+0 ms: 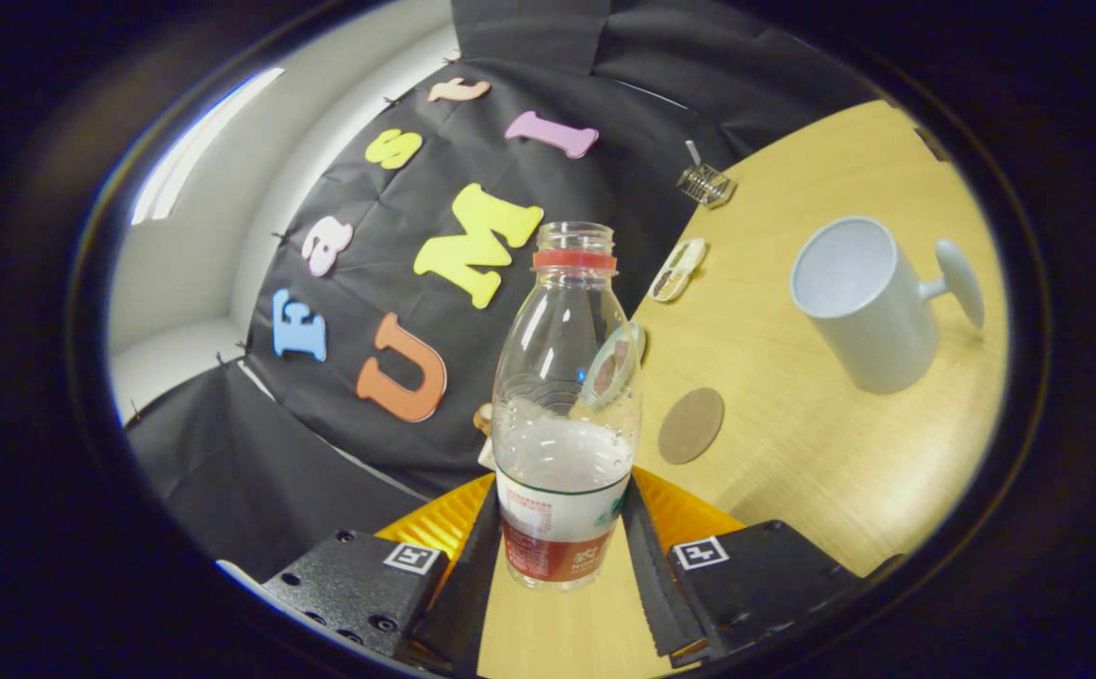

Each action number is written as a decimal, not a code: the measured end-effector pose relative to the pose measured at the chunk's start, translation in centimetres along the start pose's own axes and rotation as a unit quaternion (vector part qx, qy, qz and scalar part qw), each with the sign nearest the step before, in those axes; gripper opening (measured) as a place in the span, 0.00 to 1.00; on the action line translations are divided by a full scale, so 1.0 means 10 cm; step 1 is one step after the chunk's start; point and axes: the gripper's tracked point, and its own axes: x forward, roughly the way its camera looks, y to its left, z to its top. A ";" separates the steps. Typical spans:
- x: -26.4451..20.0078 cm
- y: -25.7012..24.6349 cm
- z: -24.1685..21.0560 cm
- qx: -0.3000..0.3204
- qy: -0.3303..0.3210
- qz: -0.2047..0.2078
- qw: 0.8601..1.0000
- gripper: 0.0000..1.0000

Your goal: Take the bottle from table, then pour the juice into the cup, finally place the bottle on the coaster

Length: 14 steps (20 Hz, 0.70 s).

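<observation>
Two fingers of the tool (562,552) are pinching the bottle (565,405) at its labelled lower part, one pad on each side, and the view is leaning, so the counter (822,490) appears to slope. The bottle is standing out ahead of the fingers with its neck open and no cap on, a red ring sitting just below the mouth. Clear-to-whitish liquid is filling it to a level just above the label; the upper part is holding only air. Its base appears to be hanging clear of the counter, though the gap cannot be confirmed from this angle.

Beyond the bottle, a round brown coaster (690,425) is lying flat on the counter, near the bottle and apart from it. Farther off, the cup (864,302) is sitting with its handle pointing away from the bottle and its inside showing pale, with no liquid visible in it. Small items are lying near the counter's far edge, too small to identify.

Judged stage: bottle taken, pouring not yet done. Risks from here: the mouth is open, so tipping before reaching the cup would be spilling liquid on the counter; the grip is low on a smooth body, so tilting could be letting the bottle pivot or slip between the pads; a fast tilt could be overshooting the rim.
</observation>
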 end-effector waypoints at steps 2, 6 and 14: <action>0.00 0.05 0.04 0.044 -0.012 0.015 0.999 0.75; 0.00 -0.05 0.06 0.099 -0.023 0.023 0.995 0.74; 0.01 -0.04 0.17 0.189 -0.036 0.023 0.981 0.75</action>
